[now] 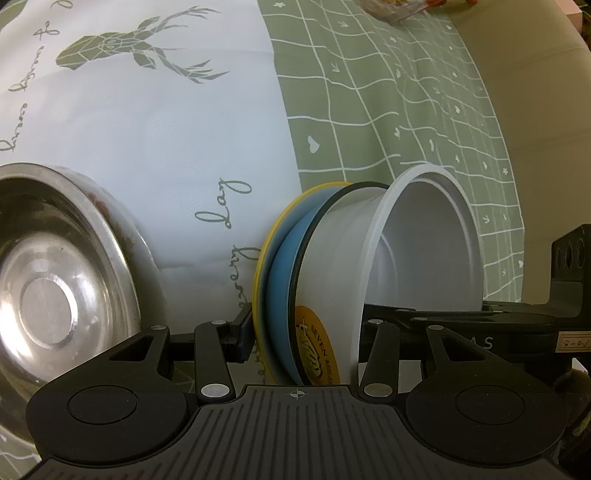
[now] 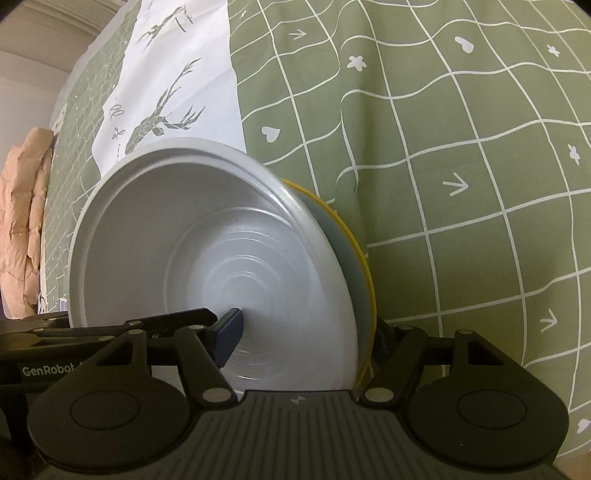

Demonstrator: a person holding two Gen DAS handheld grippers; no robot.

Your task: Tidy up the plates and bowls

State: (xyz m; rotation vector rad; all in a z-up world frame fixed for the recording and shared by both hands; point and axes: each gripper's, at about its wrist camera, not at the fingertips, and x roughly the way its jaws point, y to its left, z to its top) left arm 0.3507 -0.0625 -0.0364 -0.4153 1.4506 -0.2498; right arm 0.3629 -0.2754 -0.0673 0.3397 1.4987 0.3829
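A white plastic bowl sits nested on a blue plate with a yellow rim. Both grippers hold this stack on edge, tilted off the cloth. My left gripper is shut on it, one finger behind the plate, the other inside the bowl. My right gripper is shut on the same stack: its left finger presses inside the bowl, the right one is behind the yellow rim. A steel bowl stands at the left in the left wrist view.
A green grid tablecloth with a white deer-print panel covers the table. A clear container of snacks sits at the far edge. A tan padded thing lies off the table's far left.
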